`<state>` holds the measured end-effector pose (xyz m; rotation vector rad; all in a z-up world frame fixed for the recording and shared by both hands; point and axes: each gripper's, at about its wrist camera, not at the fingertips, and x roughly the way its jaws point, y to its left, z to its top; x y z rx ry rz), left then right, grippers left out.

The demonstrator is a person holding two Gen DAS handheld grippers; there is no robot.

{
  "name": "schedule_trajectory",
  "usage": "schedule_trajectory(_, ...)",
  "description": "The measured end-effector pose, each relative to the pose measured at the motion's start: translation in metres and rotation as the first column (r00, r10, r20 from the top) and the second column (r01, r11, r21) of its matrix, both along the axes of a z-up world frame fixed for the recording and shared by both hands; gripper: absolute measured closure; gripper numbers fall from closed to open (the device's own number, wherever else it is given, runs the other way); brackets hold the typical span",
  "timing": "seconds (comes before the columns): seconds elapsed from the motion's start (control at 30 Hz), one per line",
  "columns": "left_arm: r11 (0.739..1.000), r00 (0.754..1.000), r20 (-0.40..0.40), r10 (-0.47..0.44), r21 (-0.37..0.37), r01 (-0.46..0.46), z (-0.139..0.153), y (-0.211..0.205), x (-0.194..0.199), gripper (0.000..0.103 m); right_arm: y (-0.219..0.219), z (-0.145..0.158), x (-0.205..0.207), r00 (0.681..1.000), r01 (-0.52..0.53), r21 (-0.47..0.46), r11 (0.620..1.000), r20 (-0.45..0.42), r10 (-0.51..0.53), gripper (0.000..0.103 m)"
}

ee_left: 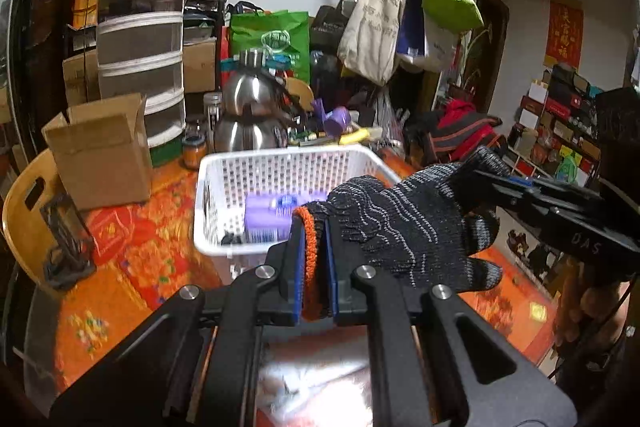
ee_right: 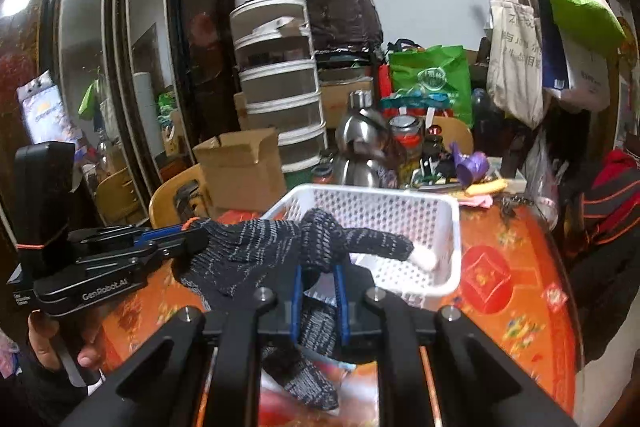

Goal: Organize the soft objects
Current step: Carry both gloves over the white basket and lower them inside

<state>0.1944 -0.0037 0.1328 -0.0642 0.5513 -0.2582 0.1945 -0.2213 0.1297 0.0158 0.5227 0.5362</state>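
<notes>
A dark knitted work glove point(ee_left: 404, 227) with an orange cuff hangs in the air between both grippers, just in front of a white perforated basket point(ee_left: 224, 175). My left gripper point(ee_left: 314, 235) is shut on the orange cuff. My right gripper point(ee_right: 320, 279) is shut on the glove's finger end point(ee_right: 316, 323); it also shows in the left wrist view point(ee_left: 492, 183). The left gripper shows in the right wrist view point(ee_right: 188, 233). A purple object point(ee_left: 266, 215) and a small dark item lie inside the basket point(ee_right: 448, 223).
The table has a red-orange patterned cloth point(ee_left: 132, 267). A cardboard box point(ee_left: 100, 155), steel kettles point(ee_left: 250, 115), a tiered mesh rack point(ee_left: 142, 39) and clutter stand behind the basket. A wooden chair point(ee_left: 24, 211) is at the left. Bags hang on a coat rack point(ee_left: 384, 19).
</notes>
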Motion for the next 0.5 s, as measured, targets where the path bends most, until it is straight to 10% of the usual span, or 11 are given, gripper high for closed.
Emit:
schedule_trajectory(0.23,0.999,0.999,-0.002,0.038,0.013,-0.038,0.042,-0.008,0.063,0.095,-0.001,0.024,0.063,0.997,0.076,-0.044,0.996,-0.014,-0.076,0.091)
schedule_trajectory(0.5,0.996,0.994,-0.079,0.080,0.043,-0.077,0.019,-0.012,0.149,0.095,0.006,0.000,0.141,0.986,0.116,-0.090,0.989,-0.111,-0.126,0.091)
